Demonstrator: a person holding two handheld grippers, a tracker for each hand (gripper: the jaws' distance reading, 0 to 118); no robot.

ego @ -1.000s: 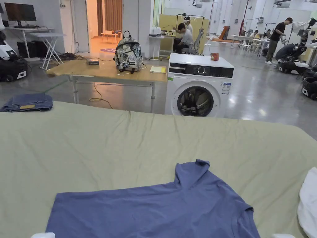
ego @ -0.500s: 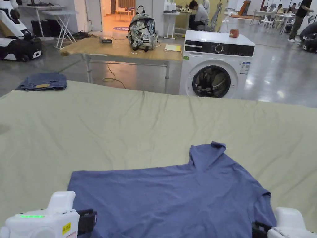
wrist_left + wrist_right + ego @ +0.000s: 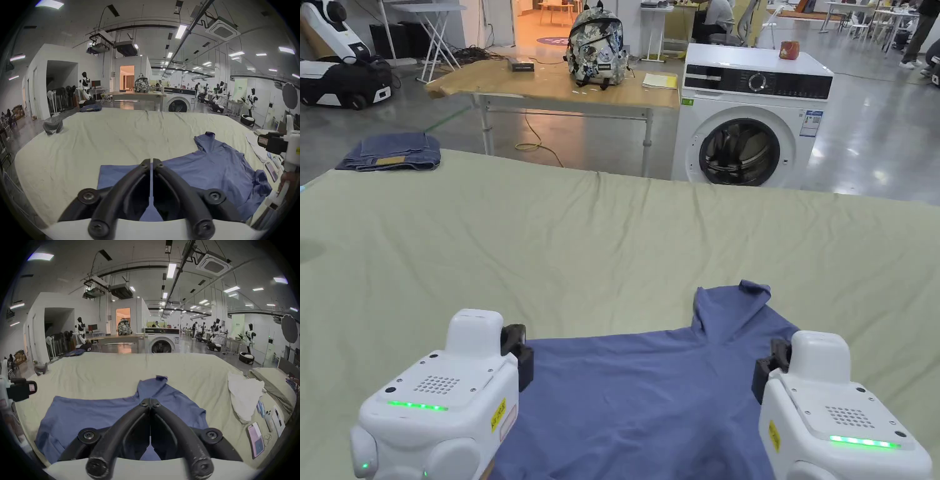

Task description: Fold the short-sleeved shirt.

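A wide tabletop covered in a pale green, lightly creased sheet (image 3: 600, 250) carries the blue short-sleeved cotton shirt (image 3: 650, 400), spread flat at its near edge with one sleeve pointing away. Above the shirt's left side hovers the white-bodied, black-jawed left claw (image 3: 152, 160), jaws pressed together on nothing. The matching right claw (image 3: 150, 401) hangs over the shirt's right part, its jaws likewise closed and empty.
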